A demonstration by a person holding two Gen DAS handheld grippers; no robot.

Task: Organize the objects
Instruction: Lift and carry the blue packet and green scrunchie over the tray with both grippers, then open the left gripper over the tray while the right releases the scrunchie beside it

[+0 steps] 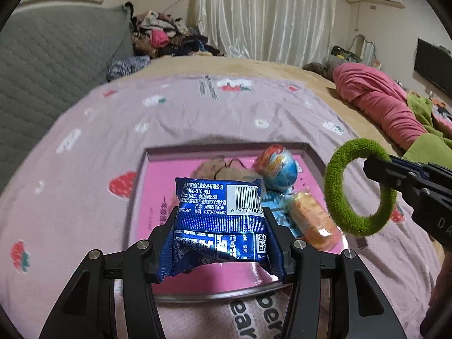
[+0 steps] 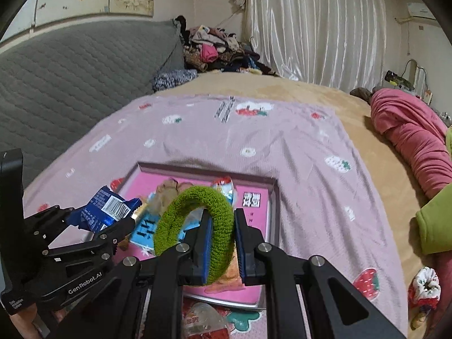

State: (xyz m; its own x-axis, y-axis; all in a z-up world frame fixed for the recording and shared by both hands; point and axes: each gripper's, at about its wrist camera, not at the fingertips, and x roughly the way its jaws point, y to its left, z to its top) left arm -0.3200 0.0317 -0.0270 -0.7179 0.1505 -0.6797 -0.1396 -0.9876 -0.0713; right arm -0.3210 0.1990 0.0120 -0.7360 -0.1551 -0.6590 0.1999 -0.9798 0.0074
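Observation:
My left gripper (image 1: 221, 220) is shut on a blue snack packet (image 1: 220, 226) and holds it above the pink tray (image 1: 158, 195). It also shows in the right wrist view (image 2: 110, 220) with the packet (image 2: 107, 209). My right gripper (image 2: 222, 220) is shut on a fuzzy green hair ring (image 2: 195, 228), held upright over the tray (image 2: 254, 203). The ring also shows in the left wrist view (image 1: 336, 197), right of the tray. In the tray lie a round red-and-blue wrapped toy (image 1: 278, 166), an orange wrapped snack (image 1: 313, 220) and a light blue packet (image 1: 275, 202).
The tray sits on a pink strawberry-print cloth (image 1: 226, 118) on a tan bed. A grey quilted headboard (image 1: 42, 65) stands left, a pile of clothes (image 1: 166, 36) behind, a rolled pink blanket (image 1: 378, 99) right. A white-and-red scrunchie (image 2: 425, 285) lies at the right edge.

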